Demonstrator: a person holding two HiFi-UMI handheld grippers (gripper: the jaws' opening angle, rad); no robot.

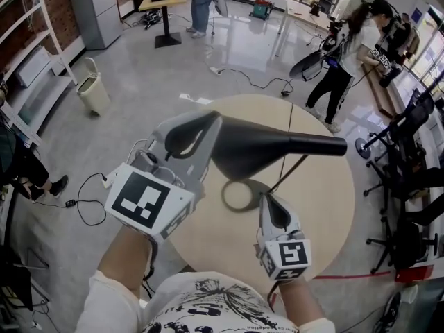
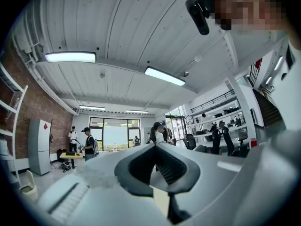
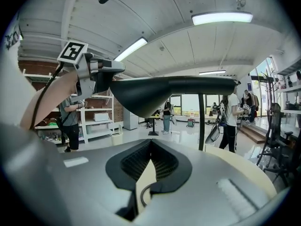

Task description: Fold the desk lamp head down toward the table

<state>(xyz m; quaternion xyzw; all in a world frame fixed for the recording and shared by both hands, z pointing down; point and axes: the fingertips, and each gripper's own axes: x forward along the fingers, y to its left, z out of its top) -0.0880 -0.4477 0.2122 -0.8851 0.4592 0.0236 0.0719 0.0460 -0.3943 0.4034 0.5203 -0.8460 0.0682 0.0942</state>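
A black desk lamp stands on the round wooden table [image 1: 326, 214]. Its head [image 1: 277, 151] lies level above the tabletop, carried by a thin slanted stem [image 1: 291, 172] that rises from a ring base [image 1: 239, 195]. My left gripper [image 1: 211, 120] is shut, its tip against the wide end of the head; nothing shows between its jaws in the left gripper view [image 2: 155, 147], which looks up at the ceiling. My right gripper [image 1: 267, 198] is shut, low on the table at the ring's right edge. In the right gripper view the lamp head [image 3: 169, 86] spans overhead above the gripper [image 3: 150, 147].
The table's edge curves close around the lamp. On the floor are a white bin [image 1: 94, 92], a cable [image 1: 257, 82] and office chairs [image 1: 402, 186] at the right. Several people stand farther back, one near the table's far right [image 1: 347, 61].
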